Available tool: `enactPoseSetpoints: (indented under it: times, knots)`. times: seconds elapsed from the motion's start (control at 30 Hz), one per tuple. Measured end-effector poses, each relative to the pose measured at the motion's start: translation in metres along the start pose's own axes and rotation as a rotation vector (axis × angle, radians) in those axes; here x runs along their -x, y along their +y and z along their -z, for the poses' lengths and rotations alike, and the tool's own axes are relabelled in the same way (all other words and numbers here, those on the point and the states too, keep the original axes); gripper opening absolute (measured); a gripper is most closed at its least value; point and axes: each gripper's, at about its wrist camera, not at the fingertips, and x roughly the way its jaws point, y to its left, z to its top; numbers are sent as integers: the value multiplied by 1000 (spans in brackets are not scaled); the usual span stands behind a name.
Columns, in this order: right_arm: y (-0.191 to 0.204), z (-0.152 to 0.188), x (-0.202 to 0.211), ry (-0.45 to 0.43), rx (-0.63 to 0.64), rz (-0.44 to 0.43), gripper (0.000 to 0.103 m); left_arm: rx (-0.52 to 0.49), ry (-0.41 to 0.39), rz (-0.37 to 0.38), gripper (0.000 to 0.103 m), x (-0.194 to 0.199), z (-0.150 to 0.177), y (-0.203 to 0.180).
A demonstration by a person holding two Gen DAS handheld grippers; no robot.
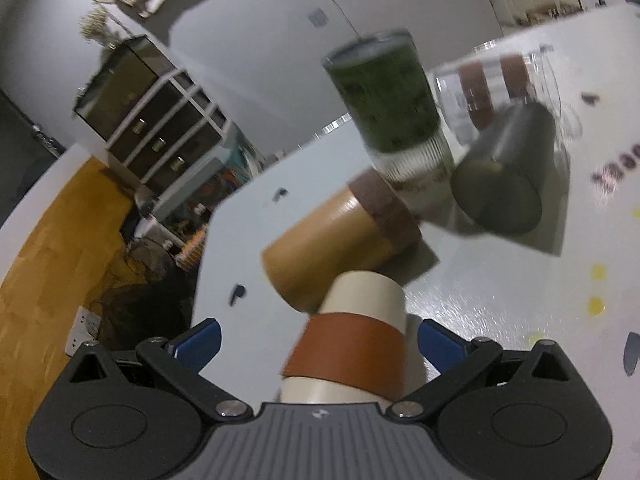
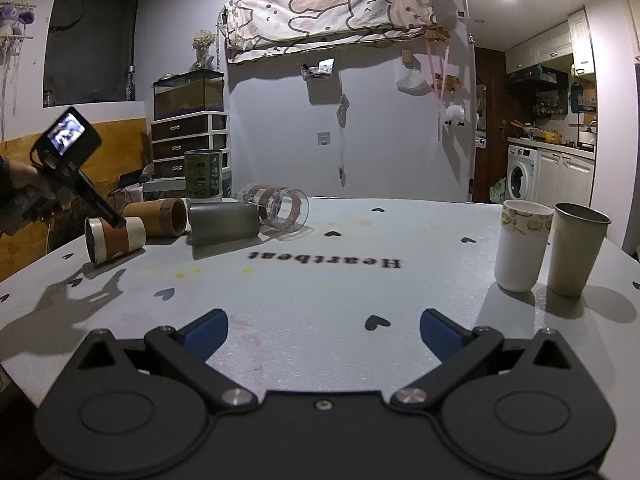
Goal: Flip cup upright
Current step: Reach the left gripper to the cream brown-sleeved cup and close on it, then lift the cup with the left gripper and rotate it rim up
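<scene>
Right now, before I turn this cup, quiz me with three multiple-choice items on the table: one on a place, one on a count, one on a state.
1. Where do the upright paper cup and metal cup stand?
A. On the right side of the table
B. Among the fallen cups
C. On the drawers

2. How many cups lie on their sides?
A. Two
B. Four
C. Six

3. How do the left tongs stand?
A. Shut on nothing
B. Away from every cup
C. Open, either side of the cream cup with the brown sleeve

Answers:
1. A: the right wrist view shows both on the table at the right, apart from the rest.
2. B: cream cup with the brown sleeve, bamboo cup, grey cup and clear glass.
3. C: the blue fingers flank the sleeve with gaps showing.
</scene>
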Motion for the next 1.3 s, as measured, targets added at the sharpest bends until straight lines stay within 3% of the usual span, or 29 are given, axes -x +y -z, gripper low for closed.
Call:
enactPoseSetpoints:
  times: [0.2,0.3,0.33,0.47,0.6,0.7,0.87,1.07,1.3]
  knots:
    - [-10,2,2,5,-8,-2,103,-35,95,-2,97,-27,3,-6]
    - [-11,2,2,6,-11,-5,103,-41,136,-8,87,-39,3,-11]
    - [-11,2,1,7,-14,-6,103,-39,143,-6,77,-41,5,-11]
    - [-13,2,1,6,-25,-11,103,-20,118,-8,77,-36,9,-12]
    - [-17,2,1,-1,-37,-13,103,7,40,64,77,-14,14,-21]
    - [-20,3,2,-7,-52,-11,103,-28,-47,124,77,17,17,-43]
    - [-26,1,5,-16,-80,-10,103,-177,-202,201,77,77,21,-96]
    - [-38,0,10,-30,-121,14,103,-373,-376,400,77,146,28,-165]
    - [-62,-5,10,-26,-208,54,103,-599,-494,510,77,195,50,-243]
